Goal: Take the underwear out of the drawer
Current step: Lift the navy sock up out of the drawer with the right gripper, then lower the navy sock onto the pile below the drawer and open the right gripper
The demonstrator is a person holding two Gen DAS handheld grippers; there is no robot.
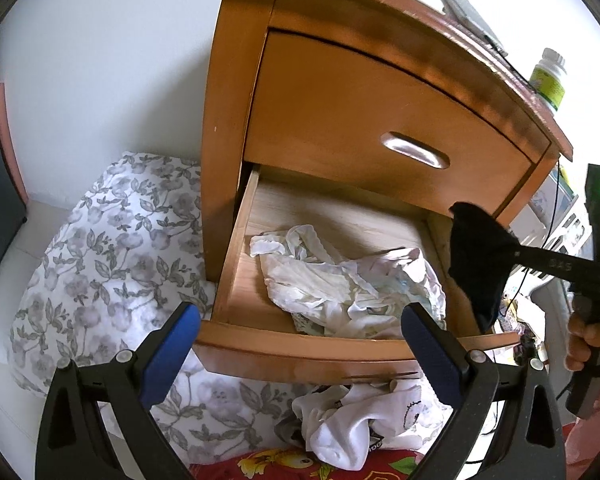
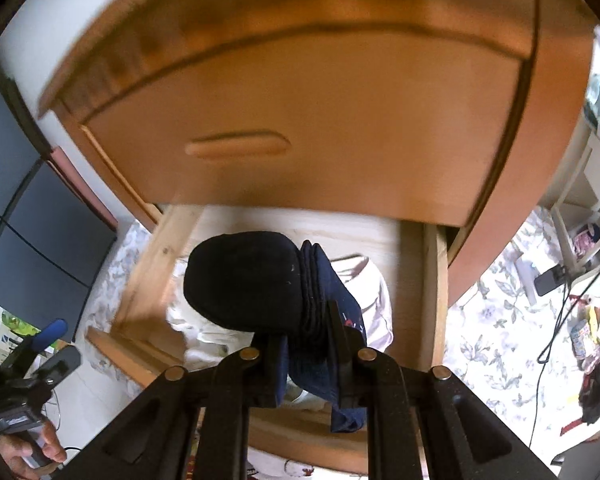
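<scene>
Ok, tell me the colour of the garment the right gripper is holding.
Dark navy, nearly black garment in the right gripper; clearest in the right wrist view.

place: home bedroom | cues: wooden nightstand point(image 1: 340, 92), floral bedding point(image 1: 112, 248)

Floral grey-and-white bedding point(image 1: 100, 248) lies left of the wooden nightstand point(image 1: 236, 80); a green-labelled bottle with white cap point(image 1: 548, 80) stands on its top, near a flat grey device point(image 1: 468, 16); red patterned fabric point(image 1: 284, 464) lies below; a dark cabinet point(image 2: 24, 216) stands at left.
</scene>
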